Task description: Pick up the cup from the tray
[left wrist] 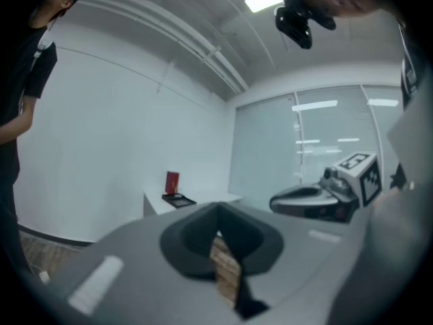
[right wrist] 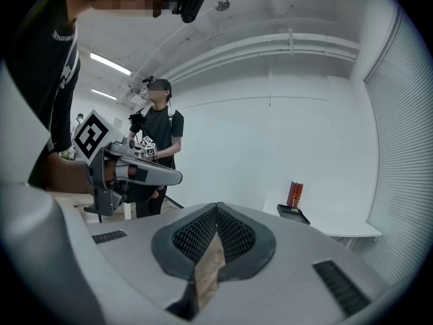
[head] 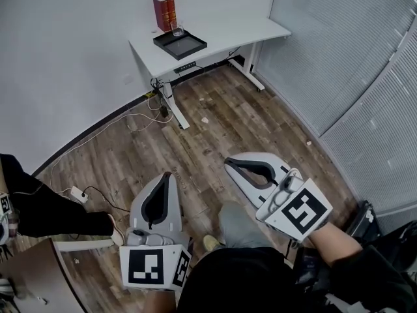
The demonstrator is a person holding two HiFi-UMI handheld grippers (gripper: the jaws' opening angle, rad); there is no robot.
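The fingers (left wrist: pixel 186 239) of the left gripper (head: pixel 167 175) are pressed together with nothing between them. The right gripper (head: pixel 229 164) is closed and empty in the same way, its ribbed pads meeting at the tip. Both are held low and near, side by side over the wooden floor (head: pixel 215 122), and they point toward the far wall. The cup (head: pixel 178 29), a clear glass, stands at the far end of the black tray (head: pixel 198 47), just beside two red books (head: pixel 165 13). The tray lies on a white desk (head: pixel 221 34) against the far wall, well apart from both grippers. Cables (head: pixel 140 119) trail on the floor under the desk. A second person (right wrist: pixel 154 147) stands at the left, holding marked tools.
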